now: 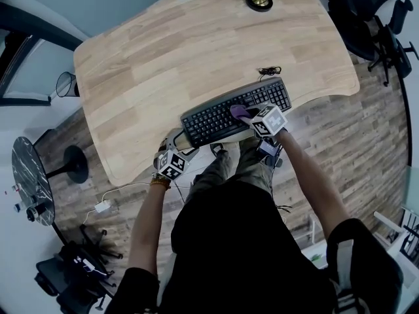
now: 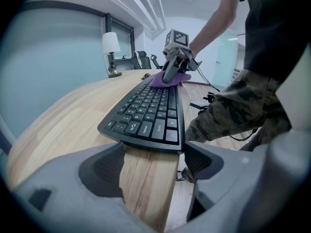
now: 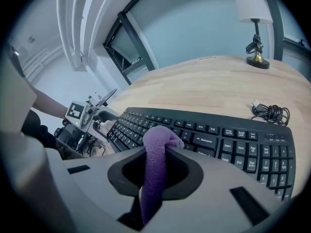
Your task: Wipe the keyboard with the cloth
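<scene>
Both grippers are at the keyboard (image 1: 222, 115), which lies slanted near the front edge of the desk (image 1: 196, 44). The right gripper (image 1: 252, 116) is closed on the purple cloth (image 3: 156, 147). The cloth stands out between its jaws as a narrow tuft, and its tip rests on the keys, about in the middle of the board as I judge. The left gripper (image 2: 150, 161) has its jaws wide apart and holds nothing; the left end of the keyboard is just before them, above the desk edge. For a good wipe I would press lightly, so that the tuft bends flat on the keys, and draw it along the rows, not across. Because the tuft is narrow, many passes side by side are needed. I think the keyboard can slide, so the left gripper should steady its end.
</scene>
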Demonstrator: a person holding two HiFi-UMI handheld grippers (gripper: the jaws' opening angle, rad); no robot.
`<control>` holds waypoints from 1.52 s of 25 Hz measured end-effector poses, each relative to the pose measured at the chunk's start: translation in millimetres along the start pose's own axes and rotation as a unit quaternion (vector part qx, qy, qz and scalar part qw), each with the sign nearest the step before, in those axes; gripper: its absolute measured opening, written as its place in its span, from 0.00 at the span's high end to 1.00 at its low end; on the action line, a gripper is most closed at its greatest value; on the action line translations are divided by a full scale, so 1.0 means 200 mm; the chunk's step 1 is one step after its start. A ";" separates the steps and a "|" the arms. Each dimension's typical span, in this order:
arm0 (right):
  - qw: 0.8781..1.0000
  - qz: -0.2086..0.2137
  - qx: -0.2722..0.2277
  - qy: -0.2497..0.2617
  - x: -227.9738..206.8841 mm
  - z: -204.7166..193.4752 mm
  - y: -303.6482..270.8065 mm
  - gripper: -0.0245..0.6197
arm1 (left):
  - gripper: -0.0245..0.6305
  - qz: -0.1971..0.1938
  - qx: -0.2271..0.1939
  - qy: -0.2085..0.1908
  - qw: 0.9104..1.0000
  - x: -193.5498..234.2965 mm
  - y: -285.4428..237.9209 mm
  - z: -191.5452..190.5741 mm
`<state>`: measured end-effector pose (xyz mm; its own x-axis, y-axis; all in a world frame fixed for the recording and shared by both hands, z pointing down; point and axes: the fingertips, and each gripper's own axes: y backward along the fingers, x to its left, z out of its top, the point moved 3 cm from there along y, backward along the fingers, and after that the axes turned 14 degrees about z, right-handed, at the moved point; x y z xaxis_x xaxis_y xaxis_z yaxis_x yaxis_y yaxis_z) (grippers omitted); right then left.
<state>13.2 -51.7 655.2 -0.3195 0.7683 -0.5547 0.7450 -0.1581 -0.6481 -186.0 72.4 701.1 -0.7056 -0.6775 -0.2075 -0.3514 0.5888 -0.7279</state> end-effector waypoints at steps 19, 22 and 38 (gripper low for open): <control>0.998 0.065 0.022 0.008 0.31 0.13 -0.40 0.89 | 0.37 0.010 0.004 0.002 1.000 0.02 -0.01 -0.01; 0.997 0.077 0.025 0.000 0.39 0.17 -0.50 0.89 | 0.37 0.011 0.006 0.002 1.000 0.02 -0.01 -0.01; 0.987 0.135 0.035 -0.074 0.58 0.29 -0.82 0.89 | 0.36 0.013 0.006 0.004 1.000 0.03 -0.02 -0.01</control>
<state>-179.2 27.7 667.1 -0.2002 0.5944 -0.7788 0.7736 -0.3920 -0.4980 -190.0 66.8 704.3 -0.7191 -0.6587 -0.2213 -0.3261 0.6011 -0.7296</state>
